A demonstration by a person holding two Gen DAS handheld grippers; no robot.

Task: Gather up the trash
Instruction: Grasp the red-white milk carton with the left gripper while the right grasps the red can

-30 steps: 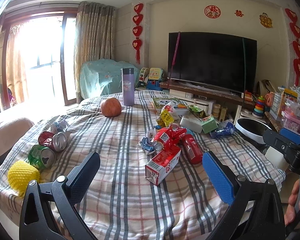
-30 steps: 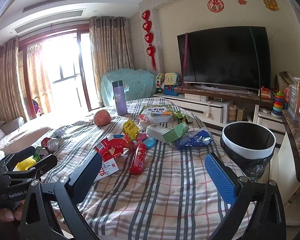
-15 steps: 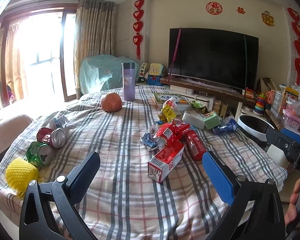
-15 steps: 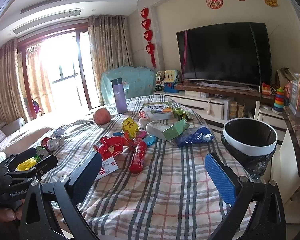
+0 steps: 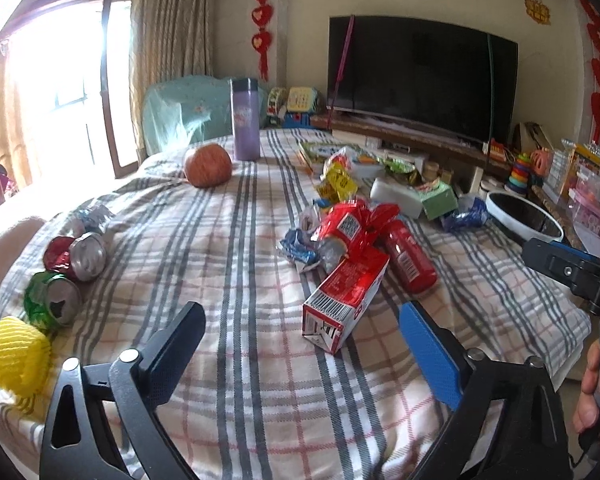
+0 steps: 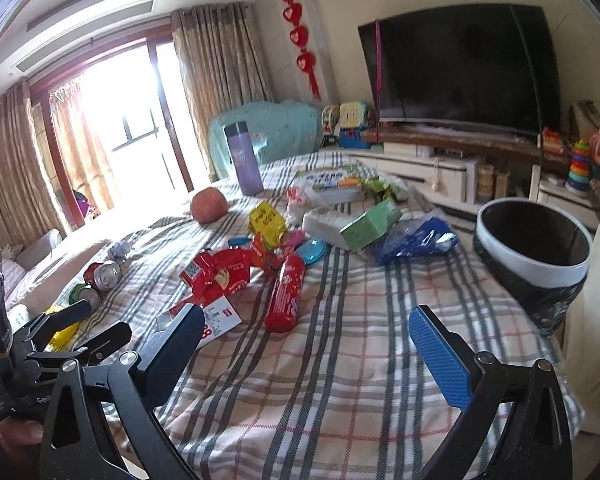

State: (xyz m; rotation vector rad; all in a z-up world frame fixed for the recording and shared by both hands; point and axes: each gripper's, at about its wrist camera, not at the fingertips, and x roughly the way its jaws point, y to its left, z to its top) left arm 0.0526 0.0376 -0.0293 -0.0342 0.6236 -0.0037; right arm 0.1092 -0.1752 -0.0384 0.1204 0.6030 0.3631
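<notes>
Two grippers: my left gripper (image 5: 302,342) and my right gripper (image 6: 306,340) both stand wide apart at the jaws and hold nothing.
Change: since a second ago both cameras have crept forward toward the litter; the carton sits lower and nearer in the left view. No piece has been lifted.
Meaning: I judge the task is at its opening approach, with all the trash left to collect.
Nearest target: a red and white carton (image 5: 344,300) lies on the checked cloth (image 5: 240,360) just ahead of my left gripper, between its fingers' lines.
Other trash: a red tube (image 6: 285,298) ahead of my right gripper; crushed cans (image 5: 66,276) far to the left of my left gripper; wrappers (image 6: 414,240) farther ahead.
Container: the bin (image 6: 534,256), black-lined, stands to the right of my right gripper, beyond the table edge.
Contents: its visible inside looks dark and bare; the bottom is hidden.
</notes>
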